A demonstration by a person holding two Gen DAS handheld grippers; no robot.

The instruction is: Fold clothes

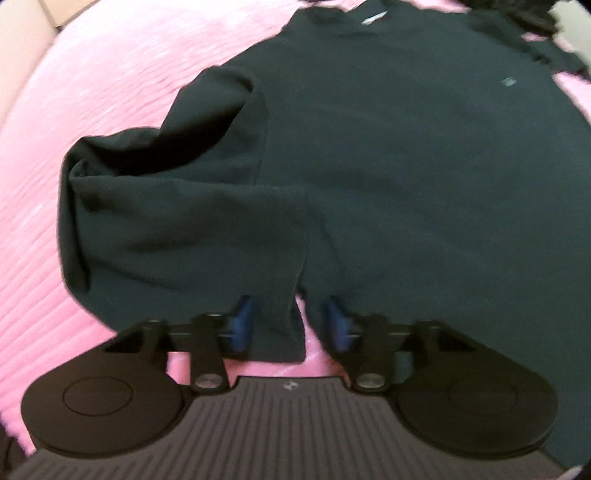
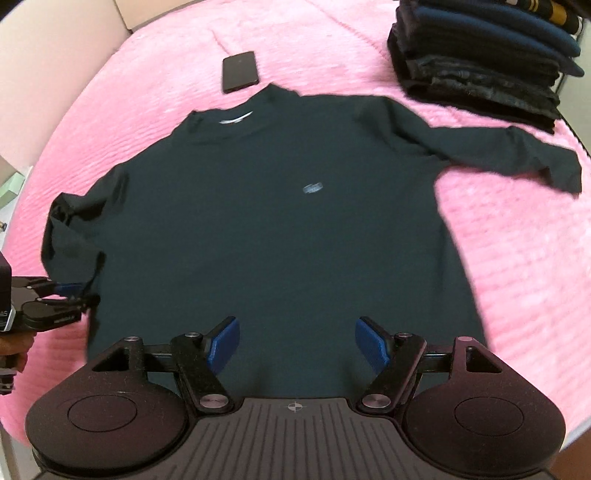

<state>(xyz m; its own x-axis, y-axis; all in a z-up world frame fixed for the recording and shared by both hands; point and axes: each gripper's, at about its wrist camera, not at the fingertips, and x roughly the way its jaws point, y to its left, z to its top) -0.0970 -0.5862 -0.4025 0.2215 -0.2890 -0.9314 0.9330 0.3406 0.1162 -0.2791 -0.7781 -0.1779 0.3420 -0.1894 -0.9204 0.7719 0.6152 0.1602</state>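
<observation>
A dark long-sleeved shirt (image 2: 280, 229) lies flat, front up, on a pink blanket (image 2: 517, 277). Its right sleeve (image 2: 517, 155) stretches out sideways. The left sleeve (image 1: 177, 229) bends back down along the body, and its cuff (image 1: 277, 332) lies between the blue fingers of my left gripper (image 1: 290, 325), which is open. At the left edge of the right wrist view, the left gripper (image 2: 72, 291) sits by the shirt's lower left side. My right gripper (image 2: 299, 343) hangs open over the middle of the hem, holding nothing.
A black phone (image 2: 239, 71) lies on the blanket just beyond the collar. A stack of folded dark clothes (image 2: 480, 62) stands at the far right. A hand (image 2: 13, 349) holds the left gripper at the left edge. The blanket's edge (image 2: 122, 33) curves past at the far left.
</observation>
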